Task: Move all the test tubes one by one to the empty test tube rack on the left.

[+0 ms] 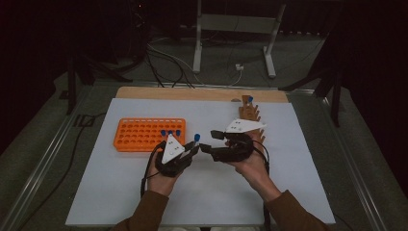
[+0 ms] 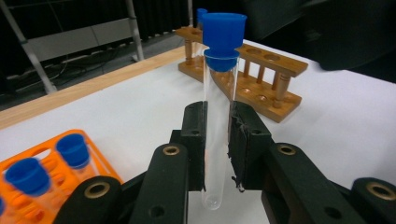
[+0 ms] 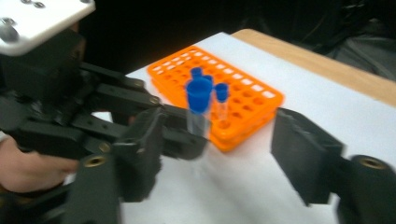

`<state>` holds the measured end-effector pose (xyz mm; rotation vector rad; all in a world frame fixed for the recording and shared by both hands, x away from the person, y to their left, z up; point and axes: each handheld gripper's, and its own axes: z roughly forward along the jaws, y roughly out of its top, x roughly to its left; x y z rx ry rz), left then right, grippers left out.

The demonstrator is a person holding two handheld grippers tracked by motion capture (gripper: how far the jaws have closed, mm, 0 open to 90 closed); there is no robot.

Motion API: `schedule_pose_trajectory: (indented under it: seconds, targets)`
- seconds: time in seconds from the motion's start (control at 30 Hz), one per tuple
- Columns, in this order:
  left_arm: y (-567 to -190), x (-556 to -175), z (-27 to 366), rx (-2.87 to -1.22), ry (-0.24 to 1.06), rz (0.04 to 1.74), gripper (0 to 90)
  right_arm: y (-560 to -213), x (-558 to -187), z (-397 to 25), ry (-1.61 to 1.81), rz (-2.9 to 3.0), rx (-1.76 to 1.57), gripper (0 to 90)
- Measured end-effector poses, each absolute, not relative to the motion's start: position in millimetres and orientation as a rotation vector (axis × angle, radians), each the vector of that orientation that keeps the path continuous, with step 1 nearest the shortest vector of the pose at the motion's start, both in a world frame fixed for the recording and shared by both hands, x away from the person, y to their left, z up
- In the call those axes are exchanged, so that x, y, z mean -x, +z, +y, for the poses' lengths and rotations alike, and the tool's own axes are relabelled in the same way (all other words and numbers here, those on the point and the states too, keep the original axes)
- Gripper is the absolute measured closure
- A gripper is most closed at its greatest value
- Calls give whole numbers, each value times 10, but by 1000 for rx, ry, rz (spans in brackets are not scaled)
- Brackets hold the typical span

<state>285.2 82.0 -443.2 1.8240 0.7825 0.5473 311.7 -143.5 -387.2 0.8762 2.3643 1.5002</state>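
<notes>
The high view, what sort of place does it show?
Probably a lab-style demonstration bench: an orange tube rack, a wooden tube rack and a blue-capped test tube in the left hand-held gripper.

A dim lab or test room. A white-covered tabletop with a wooden far edge carries an orange test-tube rack and a wooden tube rack. Beyond it, a grey carpeted floor holds loose cables and metal stand legs, with darkness behind.
</notes>
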Motion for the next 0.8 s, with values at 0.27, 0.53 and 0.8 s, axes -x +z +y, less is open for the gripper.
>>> schedule_pose_trajectory:
  seconds: [0.27,0.53,0.8]
  targets:
    - [-4396,-2862,980,-1793,561,821,780,-3918,-3141,-1604,1451,2293,-930,132]
    - [-4363,-2860,1131,-1763,569,854,781,-4002,-3144,-1744,1385,2252,-956,38]
    - [-4320,-2850,1282,-1732,586,879,781,-4100,-3146,-1893,1373,2206,-1006,9]
